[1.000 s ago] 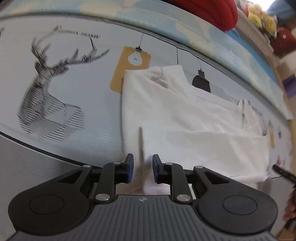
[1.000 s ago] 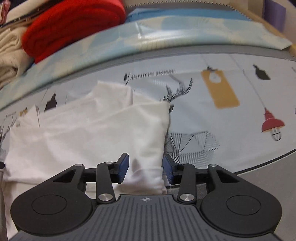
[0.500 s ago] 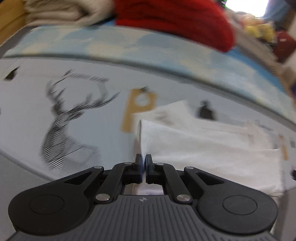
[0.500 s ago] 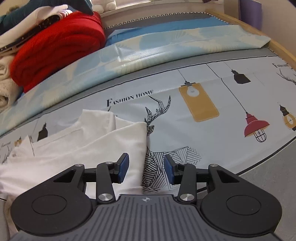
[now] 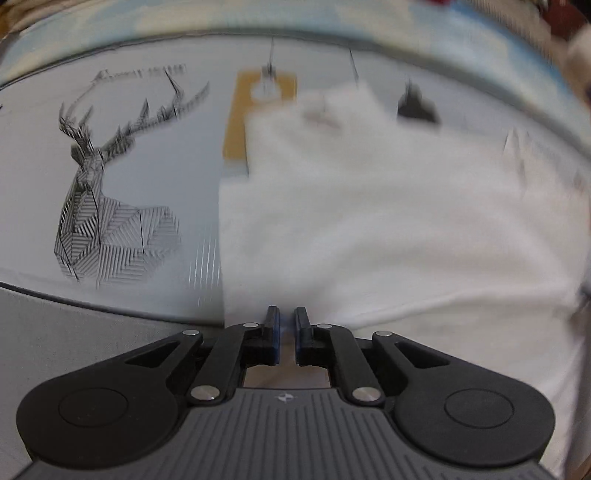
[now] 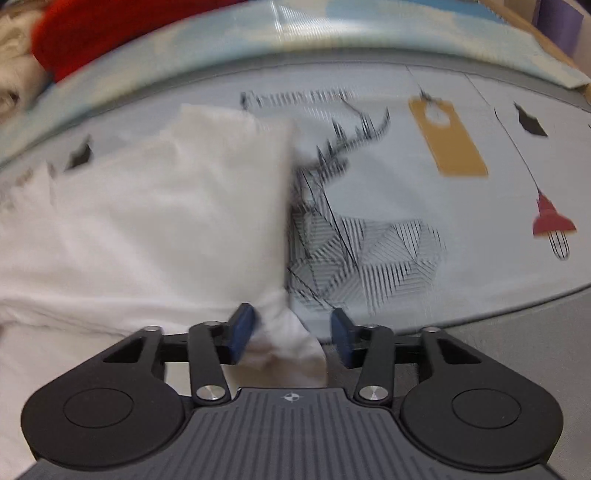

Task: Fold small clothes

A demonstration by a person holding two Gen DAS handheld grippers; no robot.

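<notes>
A white garment [image 5: 388, 206] lies partly folded on a printed tablecloth [image 5: 110, 155]. In the left wrist view my left gripper [image 5: 286, 325] sits at the garment's near left corner with its jaws nearly closed and only a thin gap showing; cloth appears pinched between them. In the right wrist view the same garment [image 6: 177, 206] fills the left half. My right gripper [image 6: 290, 332] is open, and a corner of the white cloth lies loose between its blue pads [image 6: 242, 328].
The tablecloth shows a deer print [image 6: 362, 236], a yellow lamp tag [image 6: 448, 140] and a red lamp [image 6: 552, 221]. A red folded garment [image 6: 110, 29] and beige cloth [image 6: 14, 70] lie at the far edge. The grey table edge [image 5: 74, 332] runs near the grippers.
Both views have dropped back down close to the table. The left jaws stay nearly closed at the garment's corner. The right gripper has moved left so the cloth corner lies between its open jaws.
</notes>
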